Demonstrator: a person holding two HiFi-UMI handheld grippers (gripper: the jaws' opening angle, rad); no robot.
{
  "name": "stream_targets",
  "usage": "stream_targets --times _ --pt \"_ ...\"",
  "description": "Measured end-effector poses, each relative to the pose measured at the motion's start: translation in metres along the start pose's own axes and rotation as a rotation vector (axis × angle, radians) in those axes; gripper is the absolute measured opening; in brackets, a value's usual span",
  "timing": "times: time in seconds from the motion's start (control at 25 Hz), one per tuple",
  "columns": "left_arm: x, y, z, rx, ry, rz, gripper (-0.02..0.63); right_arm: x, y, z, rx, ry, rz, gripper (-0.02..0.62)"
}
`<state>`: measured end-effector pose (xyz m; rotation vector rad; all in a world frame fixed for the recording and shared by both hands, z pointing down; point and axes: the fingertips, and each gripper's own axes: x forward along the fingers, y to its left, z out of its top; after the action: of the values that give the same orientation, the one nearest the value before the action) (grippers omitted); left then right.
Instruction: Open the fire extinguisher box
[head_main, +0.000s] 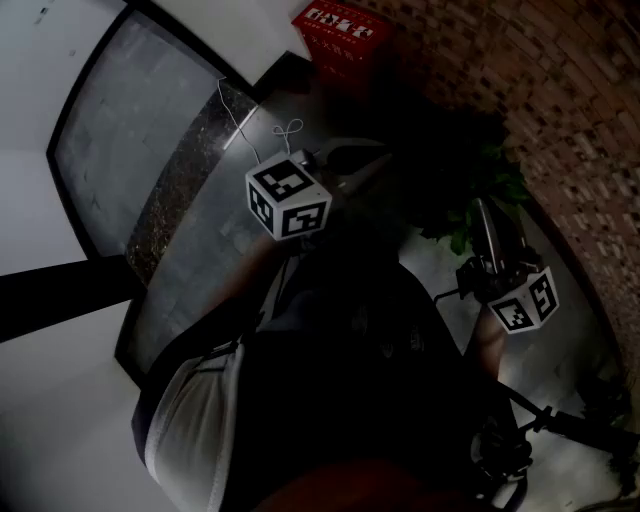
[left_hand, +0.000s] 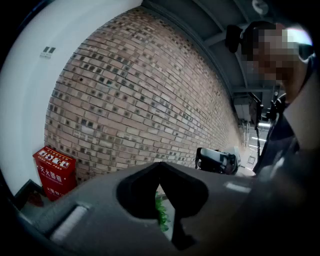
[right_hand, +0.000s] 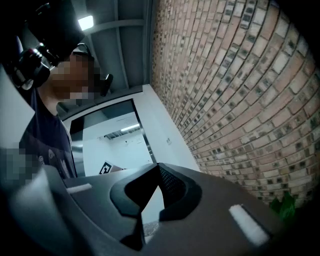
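Fire extinguisher box (head_main: 341, 36) is red with a white sign on it. It stands on the floor (head_main: 437, 262), far away, at the foot of the brick wall (left_hand: 145, 100). It sits near the corner where the bricks meet a white wall (left_hand: 30, 75). In the left gripper view the box is far off to the left.

The left gripper (left_hand: 160, 166) is held up in the air, well apart from the box. Its fingers (left_hand: 100, 205) are pressed together at the tips and hold nothing. A bit of green plant (left_hand: 161, 210) shows through the small gap under the tips. The plant stands on the floor by the brick wall, between the box and the person.

The right gripper (right_hand: 158, 166) is on the right, near the plant and well apart from the box. Its fingers (right_hand: 215, 200) are pressed together too and hold nothing.

The room is dim. The floor is grey and shiny. A speckled stone strip (head_main: 190, 170) runs along the floor on the left. Just beside the strip is a big glass pane (head_main: 120, 120) in a dark frame. The brick wall curves along the right side and runs far back. A white and black thing (left_hand: 217, 160) stands far off by the bricks, too small to tell what it is. A ceiling light (right_hand: 86, 22) glows up high in the right gripper view.
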<state>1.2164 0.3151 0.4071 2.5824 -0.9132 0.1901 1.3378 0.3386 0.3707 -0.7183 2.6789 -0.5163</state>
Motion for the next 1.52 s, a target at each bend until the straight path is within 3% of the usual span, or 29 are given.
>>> stream_targets --times 0.12,0.32,0.4,0.52,0.6,0.72,0.88,1.2,1.4,1.52 --pt "-0.012 0.03 0.001 -0.008 0.008 0.047 0.002 0.025 0.001 -0.005 -0.008 0.034 0.017 0.0" --pt "-0.036 0.087 0.015 -0.007 -0.028 0.036 0.002 0.09 0.002 -0.012 -0.023 0.056 0.029 0.0" --pt "-0.052 0.117 0.019 -0.001 -0.035 0.067 0.002 0.12 0.001 -0.014 0.0 0.044 0.025 0.0" --pt "-0.073 0.16 0.023 0.072 -0.007 0.158 0.002 0.161 -0.001 -0.018 0.054 0.022 0.032 0.0" --pt "-0.086 0.176 0.029 0.1 -0.022 0.166 0.002 0.187 -0.002 -0.025 0.095 0.031 0.053 0.0" --pt "-0.107 0.202 0.035 0.067 -0.06 0.182 0.002 0.229 -0.013 -0.041 0.134 0.094 0.046 0.0" --pt "-0.123 0.238 0.029 0.006 -0.053 0.25 0.002 0.266 -0.024 -0.057 0.082 0.199 0.019 0.0" --pt "-0.1 0.294 0.045 -0.118 -0.073 0.218 0.002 0.316 -0.084 -0.075 0.169 0.234 0.04 0.0" --pt "-0.065 0.334 0.066 -0.085 0.002 0.257 0.002 0.356 -0.15 -0.07 0.145 0.28 0.001 0.0" --pt "-0.041 0.358 0.084 -0.045 0.046 0.276 0.002 0.38 -0.175 -0.054 0.154 0.265 0.063 0.0"
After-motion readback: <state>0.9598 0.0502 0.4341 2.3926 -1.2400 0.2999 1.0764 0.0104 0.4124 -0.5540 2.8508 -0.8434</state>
